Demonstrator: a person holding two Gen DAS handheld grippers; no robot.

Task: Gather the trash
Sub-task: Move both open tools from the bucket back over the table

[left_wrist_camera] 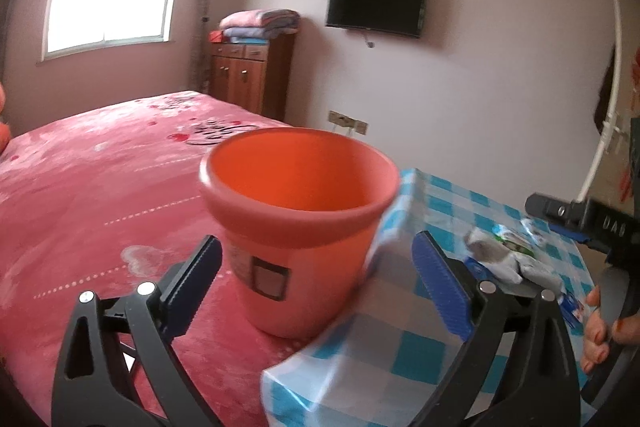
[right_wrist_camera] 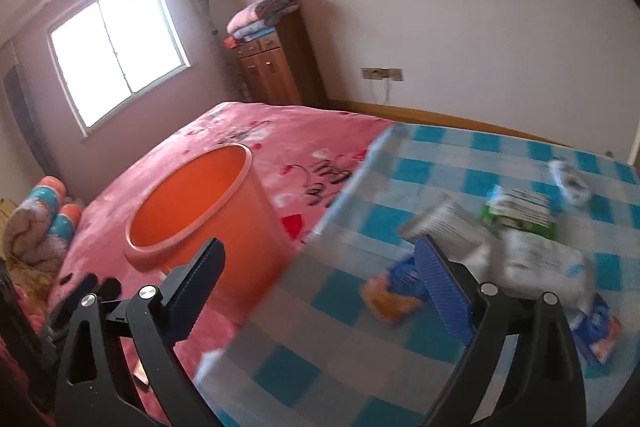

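Observation:
An orange plastic bucket (left_wrist_camera: 300,227) stands upright on the pink bed, against the corner of a table with a blue checked cloth (left_wrist_camera: 420,355). My left gripper (left_wrist_camera: 316,279) is open. The bucket sits just ahead between its fingers, and neither pad touches it. In the right wrist view the bucket (right_wrist_camera: 192,215) is at the left. My right gripper (right_wrist_camera: 320,283) is open over the table edge with nothing in it. Trash lies on the cloth: an orange and blue wrapper (right_wrist_camera: 396,291), white crumpled packs (right_wrist_camera: 540,259), a green and white pack (right_wrist_camera: 520,211) and a blue packet (right_wrist_camera: 596,331).
The pink bed (left_wrist_camera: 100,207) fills the left. A wooden cabinet (left_wrist_camera: 248,75) with folded blankets stands at the far wall, under a wall TV (left_wrist_camera: 376,7). The right gripper (left_wrist_camera: 560,223) and a person's hand (left_wrist_camera: 600,331) are at the table's right side. Rolled bedding (right_wrist_camera: 40,227) lies far left.

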